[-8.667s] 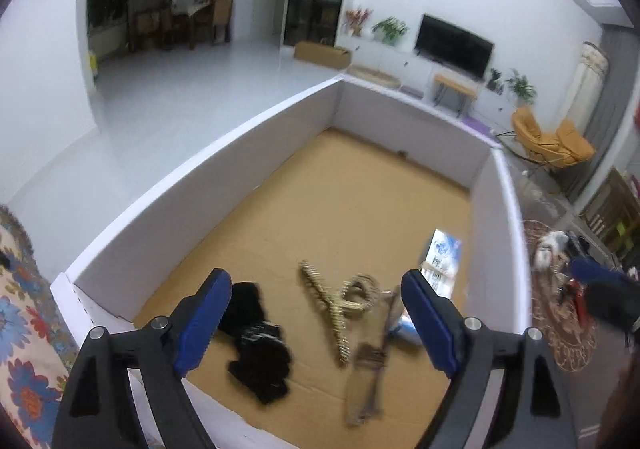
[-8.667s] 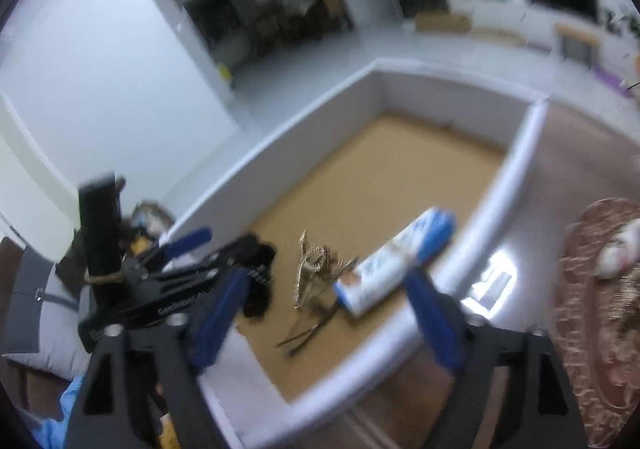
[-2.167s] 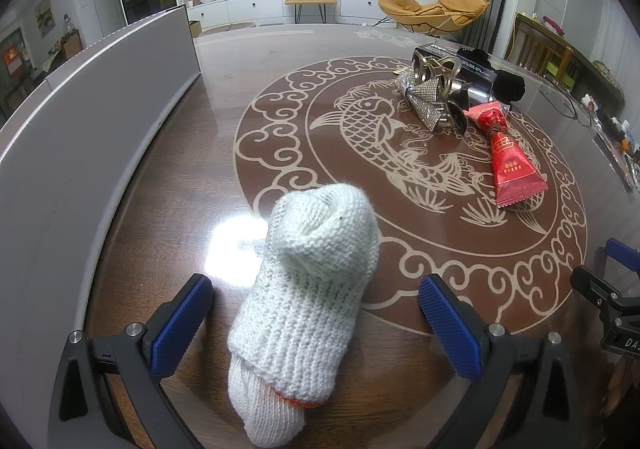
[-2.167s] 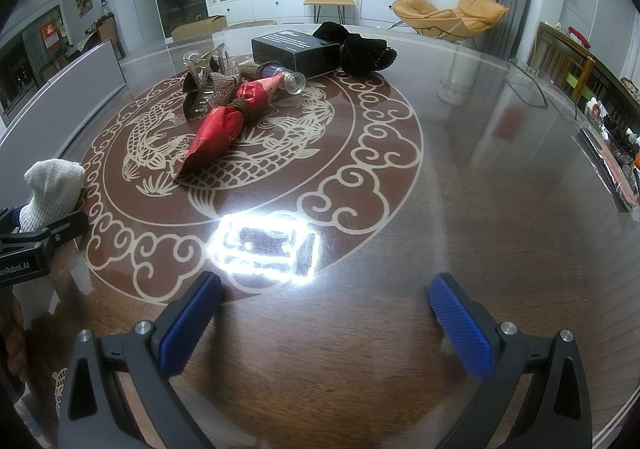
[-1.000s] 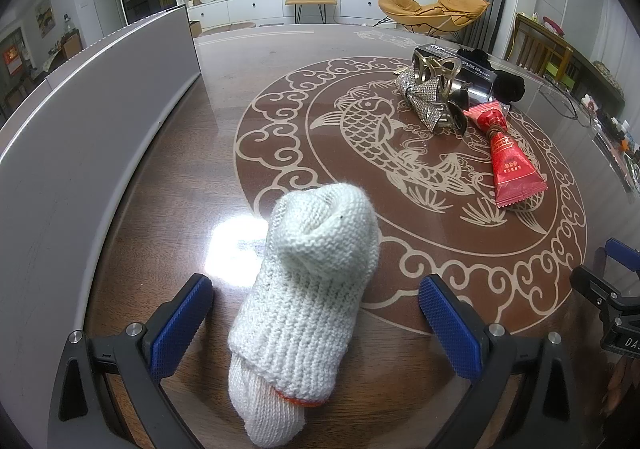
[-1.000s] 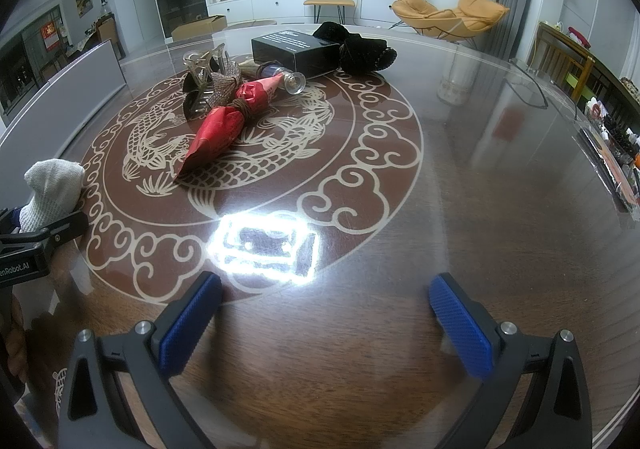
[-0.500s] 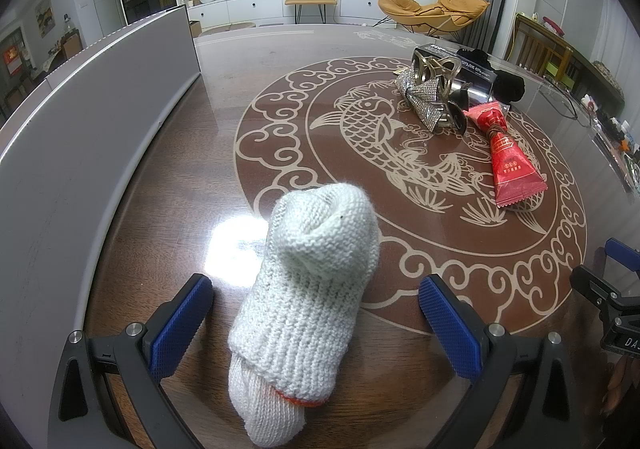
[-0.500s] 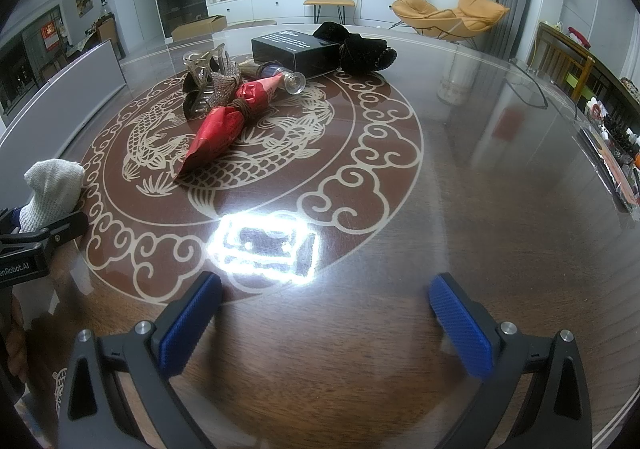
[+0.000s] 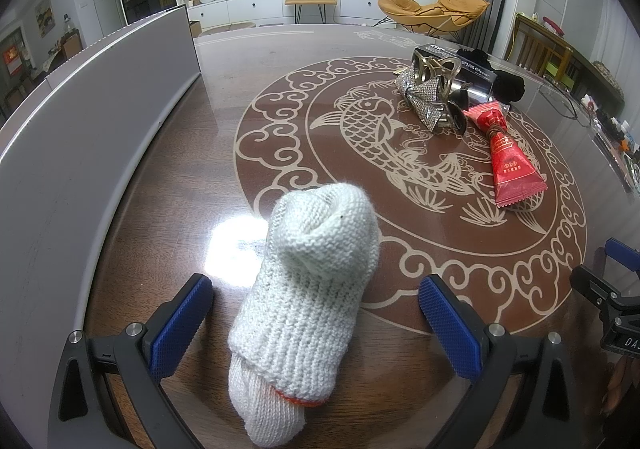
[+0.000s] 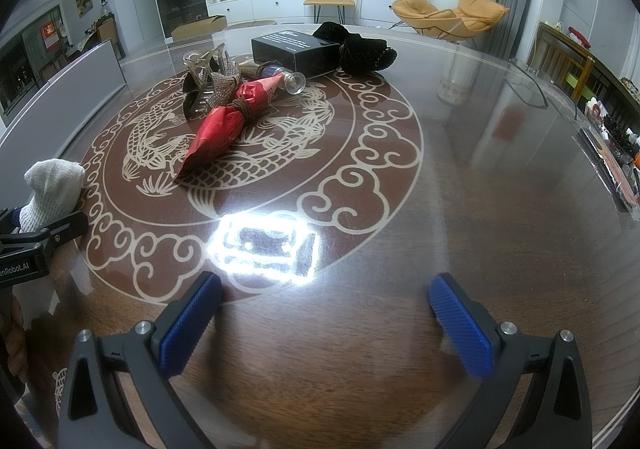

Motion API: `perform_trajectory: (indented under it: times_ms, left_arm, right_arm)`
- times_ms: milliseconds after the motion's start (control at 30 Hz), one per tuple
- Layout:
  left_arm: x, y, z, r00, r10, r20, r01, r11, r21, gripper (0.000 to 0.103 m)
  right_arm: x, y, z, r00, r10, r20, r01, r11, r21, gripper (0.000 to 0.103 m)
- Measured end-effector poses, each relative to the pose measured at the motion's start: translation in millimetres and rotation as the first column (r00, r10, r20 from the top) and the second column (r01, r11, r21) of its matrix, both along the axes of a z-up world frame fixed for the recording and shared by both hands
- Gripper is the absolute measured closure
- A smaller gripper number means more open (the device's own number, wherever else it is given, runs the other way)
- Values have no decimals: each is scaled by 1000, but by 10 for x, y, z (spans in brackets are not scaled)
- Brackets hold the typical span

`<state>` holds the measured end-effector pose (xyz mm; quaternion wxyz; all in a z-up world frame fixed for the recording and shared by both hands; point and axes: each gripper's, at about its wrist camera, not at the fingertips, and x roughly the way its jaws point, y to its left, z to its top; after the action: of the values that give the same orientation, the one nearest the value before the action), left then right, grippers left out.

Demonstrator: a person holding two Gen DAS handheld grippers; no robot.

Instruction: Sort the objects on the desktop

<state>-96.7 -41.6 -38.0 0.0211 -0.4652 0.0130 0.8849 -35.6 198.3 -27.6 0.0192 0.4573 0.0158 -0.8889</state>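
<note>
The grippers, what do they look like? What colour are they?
Both the left gripper and the right gripper have black frames with silver bolts, and jaws faced with bumpy blue pads. The left gripper's side carries white lettering, partly cut off.

Both cameras sit low over the round table (image 10: 480, 177), facing the far television wall. The left wrist view hovers close over a white knitted glove (image 9: 308, 289) at the table's near left edge. The right wrist view looks from further right, the glove (image 10: 52, 185) at its left margin. Both share the red packet (image 9: 510, 161) (image 10: 228, 121).
</note>
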Motion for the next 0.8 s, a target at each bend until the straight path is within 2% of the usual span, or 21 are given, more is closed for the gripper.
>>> perform_trajectory:
  times_ms: [800]
  left_arm:
    - [-1,2,-1,1000,0,0,0,1000,2,0]
  right_arm:
    - [-2,-1,2,1000,0,0,0,1000,0,0]
